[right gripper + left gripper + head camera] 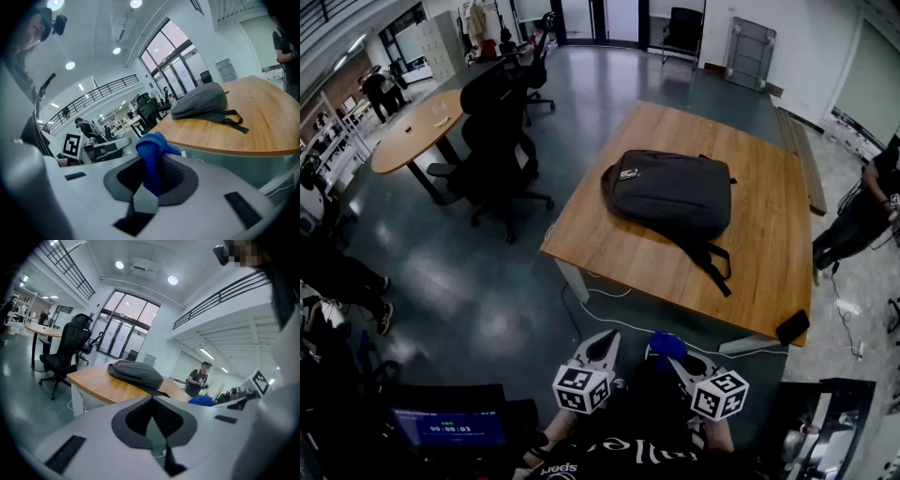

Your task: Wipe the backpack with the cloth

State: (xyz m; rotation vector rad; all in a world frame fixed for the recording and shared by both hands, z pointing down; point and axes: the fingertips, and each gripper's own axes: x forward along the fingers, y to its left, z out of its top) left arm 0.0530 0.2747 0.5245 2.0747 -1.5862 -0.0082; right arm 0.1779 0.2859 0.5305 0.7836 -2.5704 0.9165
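A dark grey backpack (670, 192) lies flat on the wooden table (609, 239), its straps trailing toward the near right edge. It also shows ahead in the left gripper view as the backpack (135, 372) and in the right gripper view as the backpack (201, 106). My right gripper (673, 354) is held near my body, well short of the table, shut on a blue cloth (153, 157) that sticks up between its jaws. My left gripper (602, 352) hangs beside it, shut with nothing in it.
A black phone (792, 327) lies at the table's near right corner. White cables (609, 309) run on the floor under the near edge. Black office chairs (497, 141) and a round table (412, 131) stand to the left. A person (862, 211) stands at the right.
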